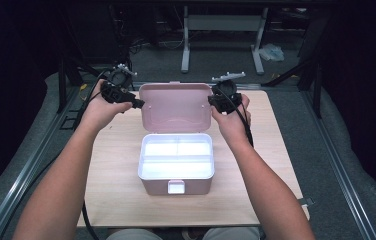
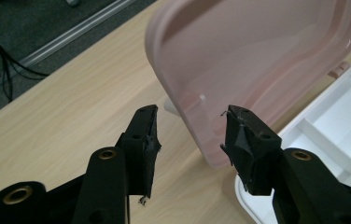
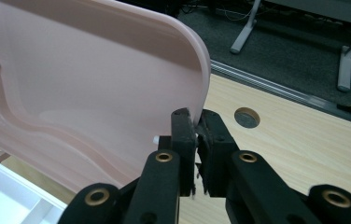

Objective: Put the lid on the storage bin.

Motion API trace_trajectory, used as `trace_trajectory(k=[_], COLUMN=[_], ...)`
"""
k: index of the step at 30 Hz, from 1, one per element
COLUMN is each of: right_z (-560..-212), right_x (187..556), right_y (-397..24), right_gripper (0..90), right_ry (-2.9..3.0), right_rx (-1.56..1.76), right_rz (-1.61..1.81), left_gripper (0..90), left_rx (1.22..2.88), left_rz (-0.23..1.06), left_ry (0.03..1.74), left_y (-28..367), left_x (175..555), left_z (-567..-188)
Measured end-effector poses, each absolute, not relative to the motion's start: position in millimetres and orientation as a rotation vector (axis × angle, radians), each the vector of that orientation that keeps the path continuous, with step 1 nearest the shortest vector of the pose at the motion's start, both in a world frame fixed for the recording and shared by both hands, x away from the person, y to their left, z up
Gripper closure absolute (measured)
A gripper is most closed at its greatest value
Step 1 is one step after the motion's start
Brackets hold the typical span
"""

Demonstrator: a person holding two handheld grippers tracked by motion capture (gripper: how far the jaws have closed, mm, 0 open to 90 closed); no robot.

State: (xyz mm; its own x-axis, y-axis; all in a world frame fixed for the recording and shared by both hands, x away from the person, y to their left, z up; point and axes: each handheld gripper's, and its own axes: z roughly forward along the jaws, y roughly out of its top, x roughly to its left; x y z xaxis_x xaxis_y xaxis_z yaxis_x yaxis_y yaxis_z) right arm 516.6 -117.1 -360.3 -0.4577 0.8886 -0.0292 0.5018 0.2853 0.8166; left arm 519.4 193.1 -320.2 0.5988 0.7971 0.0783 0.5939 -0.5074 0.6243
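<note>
My right claw (image 3: 197,128) clamps the pink lid's (image 1: 176,106) edge to hold the box (image 1: 175,175) open near the table's (image 1: 116,200) far edge; left claw (image 2: 190,135), jaws apart, straddles the other edge untouching.

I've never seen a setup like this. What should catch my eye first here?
The pink box in the middle of the wooden table, its lid standing open over a white divided tray. On the lid's right edge, the right tongs pinch the rim. At the lid's left edge, the left tongs are open, with the rim between their tips but not gripped.
</note>
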Motion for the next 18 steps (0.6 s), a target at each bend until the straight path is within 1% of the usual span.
trace_trajectory(k=[3, 5, 11, 13, 16, 18], right_z=[-359.7, -359.6, -358.6, -358.5, -357.8, -357.4], right_x=[514.7, 513.7, 510.2, 509.2, 508.0, 506.9], right_y=[-117.7, -118.4, -119.4, -119.7, -120.3, -120.4], right_gripper=[85.6, 85.7, 85.7, 85.8, 85.8, 85.8], right_ry=[2.072, 2.072, 2.074, 2.074, 2.078, 2.079], right_rx=[1.239, 1.236, 1.225, 1.221, 1.217, 1.218], right_rz=[1.054, 1.059, 1.066, 1.067, 1.068, 1.07], left_gripper=[55.6, 61.0, 66.2, 66.3, 66.6, 71.3], left_rx=[2.258, 2.238, 2.231, 2.227, 2.211, 2.22], left_rz=[0.49, 0.486, 0.532, 0.553, 0.528, 0.53], left_ry=[1.1, 1.102, 1.103, 1.097, 1.107, 1.1], left_y=[192.4, 191.2, 186.5, 185.2, 183.5, 181.8], left_x=[524.1, 526.4, 533.7, 535.9, 539.4, 540.0], left_z=[-315.2, -312.9, -311.9, -312.6, -314.7, -315.1])
